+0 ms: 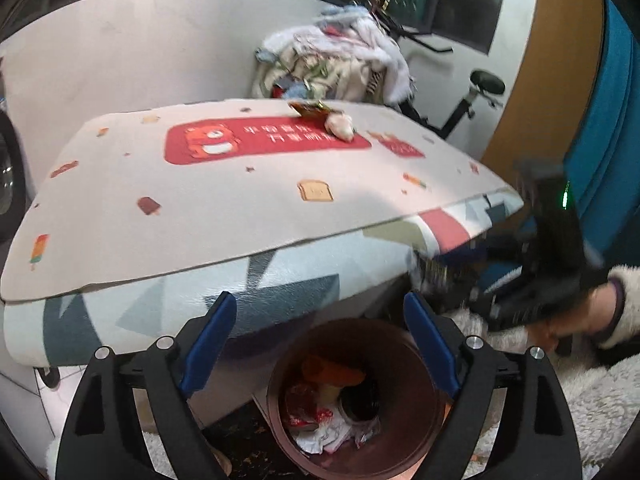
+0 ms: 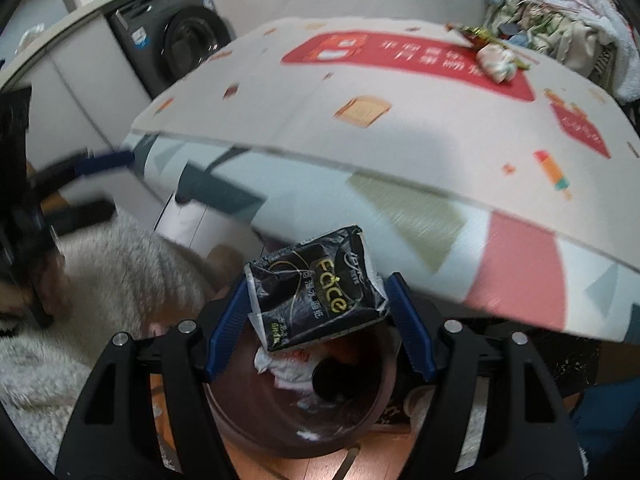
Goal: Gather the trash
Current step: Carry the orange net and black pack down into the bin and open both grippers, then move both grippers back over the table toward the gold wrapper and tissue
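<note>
A brown round trash bin [image 1: 416, 396] stands on the floor below the table's front edge, with wrappers and tissue inside. My left gripper [image 1: 320, 312] is open and empty above it. My right gripper [image 2: 318, 294] holds a black tissue pack [image 2: 316, 292] between its fingers over the bin [image 2: 380, 404]; the right gripper also shows in the left wrist view [image 1: 452, 276], blurred. A red-orange wrapper [image 1: 310, 110] and a crumpled white tissue [image 1: 340, 125] lie at the table's far edge; they also show in the right wrist view as the wrapper [image 2: 474, 34] and the tissue [image 2: 496, 62].
The table [image 1: 224, 208] has a printed mat over a patterned cloth. A pile of laundry [image 1: 340, 56] and an exercise bike [image 1: 472, 100] stand behind it. A washing machine [image 2: 176, 40] is at the left. A fluffy white rug [image 1: 592, 396] covers the floor.
</note>
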A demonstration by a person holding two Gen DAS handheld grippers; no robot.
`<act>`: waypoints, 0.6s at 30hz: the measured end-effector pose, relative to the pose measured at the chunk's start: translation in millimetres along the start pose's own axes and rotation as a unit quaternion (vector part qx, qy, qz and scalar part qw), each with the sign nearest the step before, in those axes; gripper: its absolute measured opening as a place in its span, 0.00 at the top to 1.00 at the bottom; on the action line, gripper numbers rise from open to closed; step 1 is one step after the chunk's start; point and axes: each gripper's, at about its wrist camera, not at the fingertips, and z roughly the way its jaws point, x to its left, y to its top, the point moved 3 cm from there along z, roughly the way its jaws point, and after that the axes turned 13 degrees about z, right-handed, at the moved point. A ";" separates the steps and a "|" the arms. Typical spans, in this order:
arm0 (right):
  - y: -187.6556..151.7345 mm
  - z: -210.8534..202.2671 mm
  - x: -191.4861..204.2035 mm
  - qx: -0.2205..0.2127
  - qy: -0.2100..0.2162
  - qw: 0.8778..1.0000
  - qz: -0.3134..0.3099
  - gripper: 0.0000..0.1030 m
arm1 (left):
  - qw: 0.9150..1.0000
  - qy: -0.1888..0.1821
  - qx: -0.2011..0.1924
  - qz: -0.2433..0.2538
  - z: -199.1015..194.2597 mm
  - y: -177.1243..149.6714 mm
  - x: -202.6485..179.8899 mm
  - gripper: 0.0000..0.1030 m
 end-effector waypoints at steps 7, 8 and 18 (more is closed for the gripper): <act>-30.4 27.2 13.9 0.050 -0.007 0.998 -0.032 0.32 | 0.998 0.012 0.002 -0.060 -1.6 -12.0 20.6 0.19; -34.4 32.5 14.7 0.059 -0.012 0.997 -0.038 0.32 | 0.998 0.012 0.006 -0.068 0.3 -13.4 23.6 0.19; -44.1 50.6 18.5 0.088 -0.030 0.994 -0.049 0.29 | 0.995 0.011 0.016 -0.093 9.3 -19.8 31.9 0.19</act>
